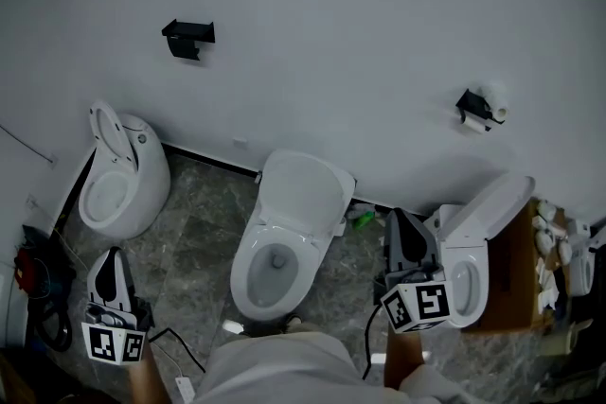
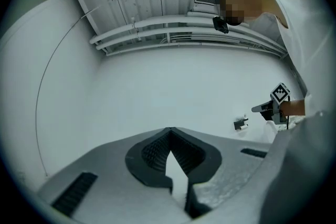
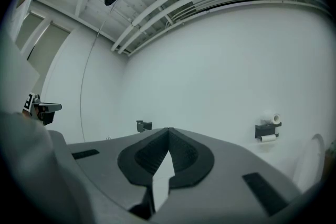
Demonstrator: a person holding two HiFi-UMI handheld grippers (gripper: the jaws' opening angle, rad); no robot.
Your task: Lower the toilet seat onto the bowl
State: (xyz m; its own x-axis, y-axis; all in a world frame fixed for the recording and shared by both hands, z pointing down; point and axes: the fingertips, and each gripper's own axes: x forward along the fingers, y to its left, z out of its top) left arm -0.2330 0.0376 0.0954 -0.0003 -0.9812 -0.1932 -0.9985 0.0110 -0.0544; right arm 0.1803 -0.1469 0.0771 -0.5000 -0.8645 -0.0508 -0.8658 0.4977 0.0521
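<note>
**Seat of white plastic (image 1: pixel 305 189) upright, both grippers idle**

The seat leans back toward the far wall above the white ceramic bowl (image 1: pixel 248 284) of the middle toilet; seat and lid cannot be told apart here. Lowering has probably not begun. The left gripper (image 1: pixel 114 254) and right gripper (image 1: pixel 400 222) sit near the person, either side of that toilet, jaws together on nothing, likely just waiting. The bowl holds only its dark drain. The far-right black wall holder (image 1: pixel 471 106) carries a white paper roll (image 1: pixel 496 113).
</note>
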